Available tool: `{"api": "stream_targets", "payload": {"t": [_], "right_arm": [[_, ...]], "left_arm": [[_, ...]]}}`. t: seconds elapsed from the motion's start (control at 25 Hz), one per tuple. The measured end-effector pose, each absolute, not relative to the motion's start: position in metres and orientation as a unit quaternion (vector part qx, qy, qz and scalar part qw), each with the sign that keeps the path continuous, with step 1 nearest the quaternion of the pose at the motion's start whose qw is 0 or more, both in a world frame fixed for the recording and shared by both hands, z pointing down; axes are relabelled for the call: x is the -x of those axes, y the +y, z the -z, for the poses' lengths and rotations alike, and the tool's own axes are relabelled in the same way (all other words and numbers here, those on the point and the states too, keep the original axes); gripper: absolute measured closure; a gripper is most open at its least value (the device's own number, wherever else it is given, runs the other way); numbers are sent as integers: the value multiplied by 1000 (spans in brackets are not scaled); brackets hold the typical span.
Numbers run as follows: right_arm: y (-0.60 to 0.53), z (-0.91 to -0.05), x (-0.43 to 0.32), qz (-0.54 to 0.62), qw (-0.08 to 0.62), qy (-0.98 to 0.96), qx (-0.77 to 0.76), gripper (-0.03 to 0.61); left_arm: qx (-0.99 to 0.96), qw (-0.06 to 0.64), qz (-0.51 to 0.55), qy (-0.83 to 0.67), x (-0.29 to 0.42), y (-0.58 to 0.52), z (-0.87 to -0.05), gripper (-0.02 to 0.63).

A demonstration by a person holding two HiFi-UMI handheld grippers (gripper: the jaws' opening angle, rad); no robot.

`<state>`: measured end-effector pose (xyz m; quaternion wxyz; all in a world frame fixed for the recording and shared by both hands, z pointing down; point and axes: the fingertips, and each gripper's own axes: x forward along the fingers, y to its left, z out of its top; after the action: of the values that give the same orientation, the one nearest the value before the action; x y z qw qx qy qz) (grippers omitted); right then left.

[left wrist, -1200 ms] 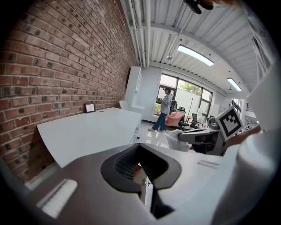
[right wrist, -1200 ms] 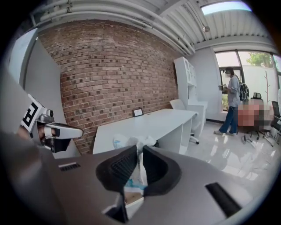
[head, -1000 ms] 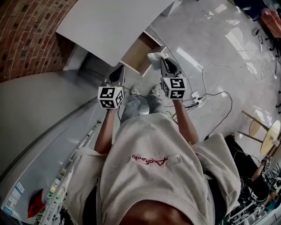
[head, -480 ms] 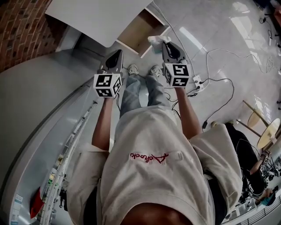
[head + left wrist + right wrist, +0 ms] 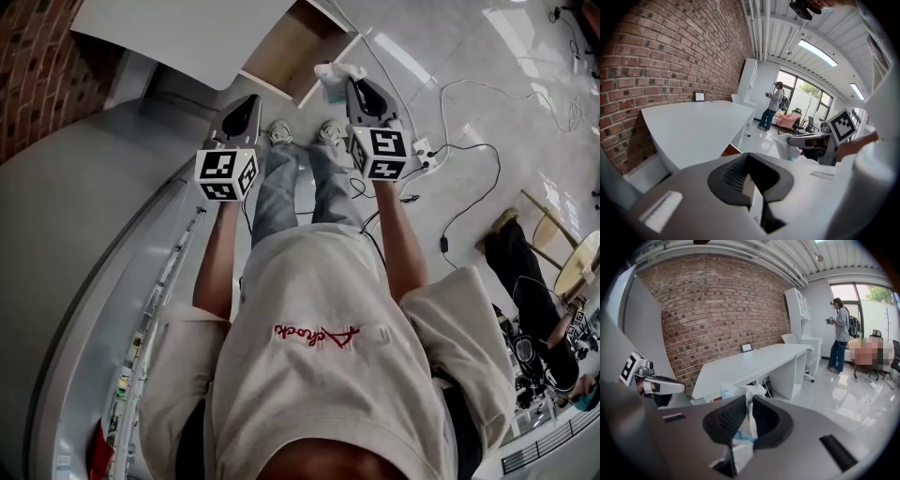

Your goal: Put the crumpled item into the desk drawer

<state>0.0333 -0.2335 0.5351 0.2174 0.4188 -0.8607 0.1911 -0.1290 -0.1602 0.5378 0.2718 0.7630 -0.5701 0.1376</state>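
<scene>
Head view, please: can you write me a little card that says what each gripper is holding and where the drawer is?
right gripper: shut on the crumpled item
left gripper: shut, nothing in it
desk drawer: open, wood-coloured inside, sticking out from under the white desk
item's place: held up by the drawer's near corner, not yet inside

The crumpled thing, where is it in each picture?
Head view: the crumpled item is near the top middle, at the right claw's tip.
Left gripper view: the crumpled item is right of the middle, held out by that claw.
Right gripper view: the crumpled item is bottom middle, pinched between the jaws.
Shared landmark: the white desk, in all three views.
</scene>
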Motion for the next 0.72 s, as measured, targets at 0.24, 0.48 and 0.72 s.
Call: {"api": "stream_targets", "payload": {"t": [0.24,0.48,0.72], "right_arm": [[-226,-553,-29,-198,226,-858,-416,532],[-208,-594,-31,-216,241,-853,-410,532],[-176,-633,-38,-242,267,-844,-398,533]], "left_arm": [[-760,282,-142,-568,136,-153,-556,604],[-752,309,-147,-563,129,-135,-598,604],[-739,345,-145,-561,118,-108,-635,604]]}}
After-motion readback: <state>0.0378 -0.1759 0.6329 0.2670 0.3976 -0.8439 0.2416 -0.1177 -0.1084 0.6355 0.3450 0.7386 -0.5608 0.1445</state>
